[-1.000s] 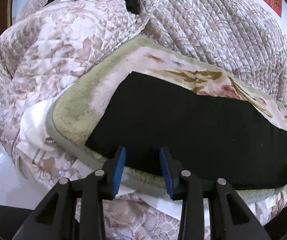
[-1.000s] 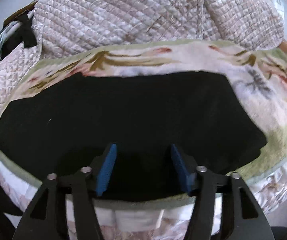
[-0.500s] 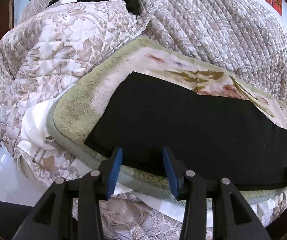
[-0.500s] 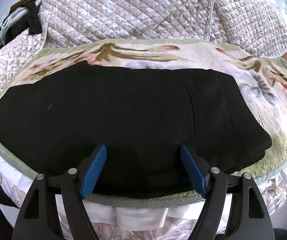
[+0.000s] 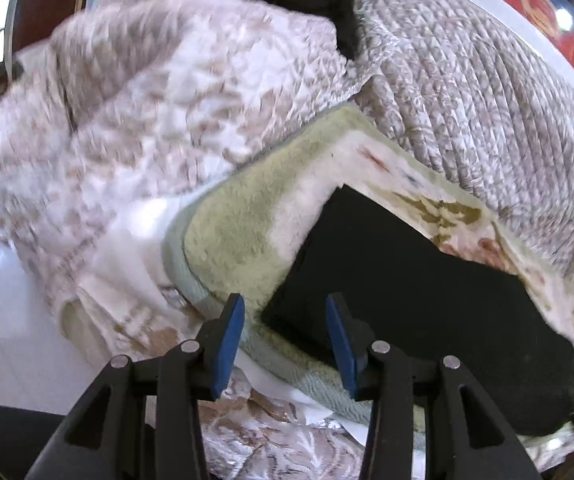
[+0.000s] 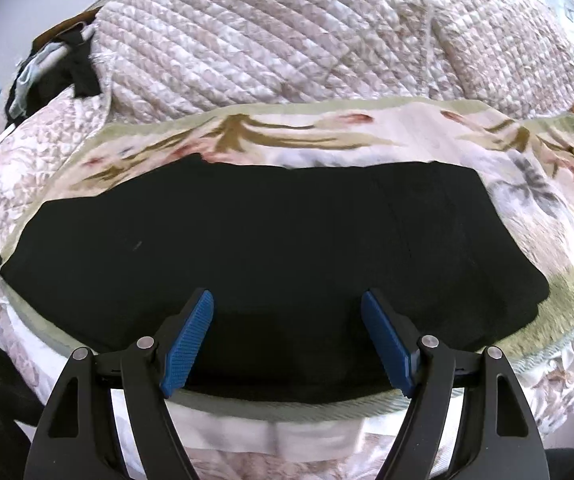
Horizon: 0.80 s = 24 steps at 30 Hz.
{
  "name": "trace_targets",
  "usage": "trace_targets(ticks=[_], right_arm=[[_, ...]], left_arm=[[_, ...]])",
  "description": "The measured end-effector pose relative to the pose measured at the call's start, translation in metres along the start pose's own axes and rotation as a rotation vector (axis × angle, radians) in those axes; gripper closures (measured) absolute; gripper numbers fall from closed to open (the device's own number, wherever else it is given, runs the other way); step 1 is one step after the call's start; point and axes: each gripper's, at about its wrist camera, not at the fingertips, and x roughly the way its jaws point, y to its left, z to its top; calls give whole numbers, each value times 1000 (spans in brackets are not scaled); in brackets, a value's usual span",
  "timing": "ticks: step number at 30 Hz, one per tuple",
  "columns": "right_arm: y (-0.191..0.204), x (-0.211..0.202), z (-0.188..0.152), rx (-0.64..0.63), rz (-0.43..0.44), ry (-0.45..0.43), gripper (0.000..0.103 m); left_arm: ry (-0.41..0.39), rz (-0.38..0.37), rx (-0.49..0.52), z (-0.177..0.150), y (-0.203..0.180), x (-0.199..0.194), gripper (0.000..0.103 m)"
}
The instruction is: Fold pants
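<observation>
Between the parted, empty jaws of both the left claw [image 5: 285,334] and right claw [image 6: 287,338], black pants [image 6: 263,256] lie flat on the blanket [image 6: 371,140], seemingly halved lengthwise, crosswise folds probably remaining.

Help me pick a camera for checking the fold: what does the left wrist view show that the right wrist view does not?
Only the left wrist view shows the near end corner of the black pants, framed by the open left tongs, with the white floor beyond. Only the right wrist view shows the pants' whole length and their far end, beyond the open right tongs. Both show the floral blanket and quilted bedspread.
</observation>
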Motion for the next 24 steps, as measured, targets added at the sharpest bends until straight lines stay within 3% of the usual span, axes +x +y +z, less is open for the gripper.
trace_targets(ticks=[5,9,17,22,24], right_arm=[[9,6,-2,-15,41,10,26],[7,7,-2,2,52,6,26],[3,9,-3,24,72,9,26],[2,9,-3,28,78,8,26],[2,9,-3,30,77,8,26]], left_arm=[[-9,-51,5,0,-4,7,58],[9,-40,-7,5,-8,21,58],[2,-40,-7,-14,-13,7,58],[-6,-88,-28,-8,-14,8,58],[1,-112,-21,-5,-18,10,64]])
